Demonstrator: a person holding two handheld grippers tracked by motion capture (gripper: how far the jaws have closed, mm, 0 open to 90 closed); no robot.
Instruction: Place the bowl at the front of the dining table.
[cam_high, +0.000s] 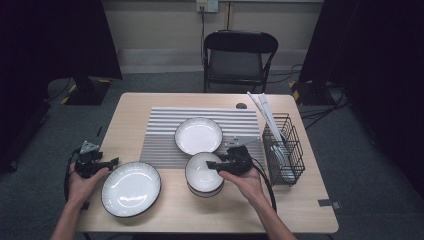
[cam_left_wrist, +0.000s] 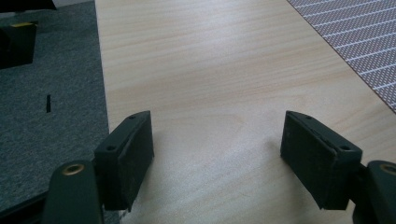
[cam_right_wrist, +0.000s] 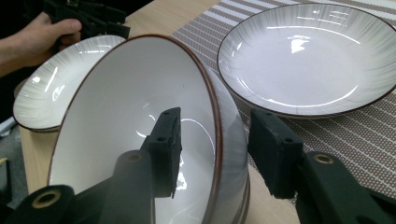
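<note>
The small white ceramic bowl with a dark brown rim (cam_high: 203, 172) is seen at the near middle of the pale wooden table (cam_high: 300, 210), stacked on another bowl of the same kind (cam_high: 205, 190), just in front of the grey striped placemat (cam_high: 165, 125). Being round, it has no long axis of its own; in the right gripper view its mouth (cam_right_wrist: 130, 140) is tilted towards the camera rather than facing straight up. The right gripper (cam_high: 218, 165) is placed over the bowl's right-hand rim, with one jaw inside the bowl and the other outside the wall. The jaws are held at a middling width, and a gap is still visible between the outer pad and the wall, so the rim is straddled and not yet clamped (the inner pad's contact cannot be told).

The left gripper (cam_high: 107, 162) is held with its jaws wide apart over bare table, nothing between them, just beside the large white shallow plate with a dark rim (cam_high: 131, 188). A second white shallow plate (cam_high: 198, 135) is seen on the placemat, beyond the bowl
</note>
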